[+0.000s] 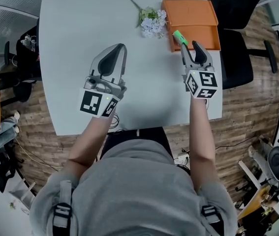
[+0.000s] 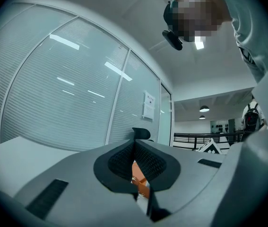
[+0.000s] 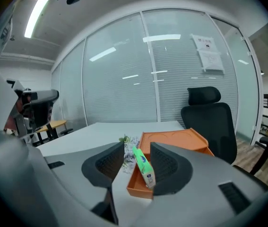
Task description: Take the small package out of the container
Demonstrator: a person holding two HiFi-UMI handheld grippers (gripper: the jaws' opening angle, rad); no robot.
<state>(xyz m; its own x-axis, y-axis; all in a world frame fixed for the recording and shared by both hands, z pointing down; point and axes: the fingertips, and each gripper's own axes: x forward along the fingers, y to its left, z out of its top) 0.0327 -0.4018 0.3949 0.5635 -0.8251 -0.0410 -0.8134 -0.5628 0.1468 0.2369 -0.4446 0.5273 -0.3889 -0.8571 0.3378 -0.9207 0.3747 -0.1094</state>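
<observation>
Head view: the left gripper (image 1: 122, 47) hangs over the middle of the white tabletop (image 1: 75, 38), its jaws pressed together. The right gripper (image 1: 191, 47) sits by the right edge, just short of the orange container (image 1: 191, 14) at the far right corner. The small green package (image 1: 180, 37) leans in the container's near-left corner, and flowers (image 1: 153, 22) lie beside the container's left wall.

Left gripper view: the left gripper's (image 2: 134, 143) jaws meet on nothing.

Right gripper view: the right gripper's (image 3: 136, 146) jaws are spread. The tilted package (image 3: 143, 167) stands between them, unpinched, in the container (image 3: 176, 143).

bright, even overhead lighting; sharp frames, fisheye-bent edges, dark vignetted corners
</observation>
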